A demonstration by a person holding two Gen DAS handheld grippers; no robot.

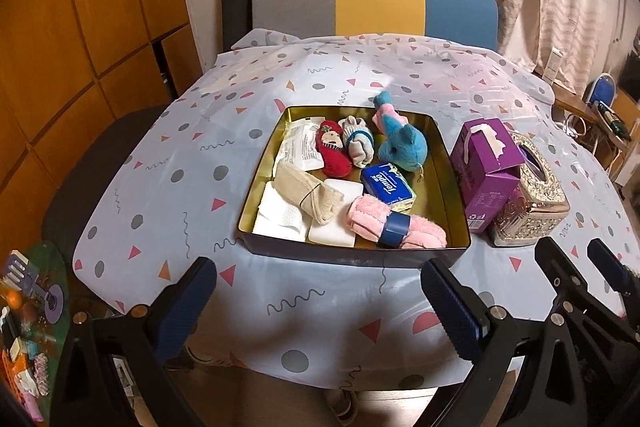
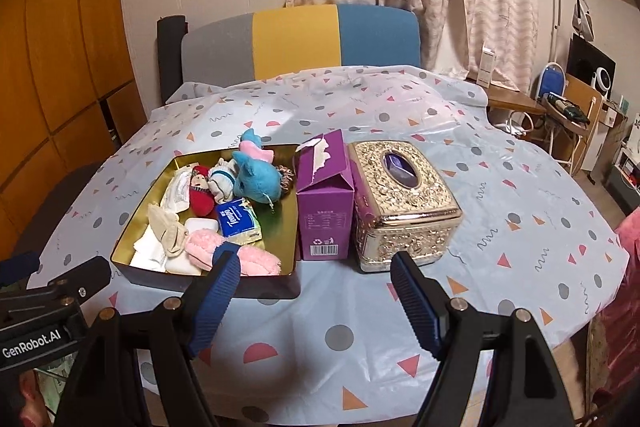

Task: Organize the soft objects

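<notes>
- On the bench (image 1: 168,163), under a patterned plastic cloth, everything for the task sits grouped near the middle; both grippers hang back at the near edge, so this looks like either the approach or the stand-off after sorting. I cannot tell which.
- The gold-lined tin tray (image 1: 448,187) already holds the soft things: a blue plush toy (image 1: 400,143), pink fluffy slippers (image 1: 360,217) banded in blue, a beige sock (image 1: 308,193), a red stocking doll (image 1: 332,151), a rolled striped sock (image 1: 358,141), a blue tissue pack (image 1: 386,185), white pads and a wrapped packet.
- Just right of the tray stand a torn purple tissue carton (image 2: 326,195) and, touching it, an ornate metal tissue box (image 2: 404,203).
- Left gripper (image 1: 320,311): jaws wide apart, holding nothing. Right gripper (image 2: 316,299): likewise spread and empty.
- Any next move probably calls for a reach forward and down, perhaps to the carton.
- Hidden: a brownish item behind the plush; the tray's near wall; the metal box's contents.
</notes>
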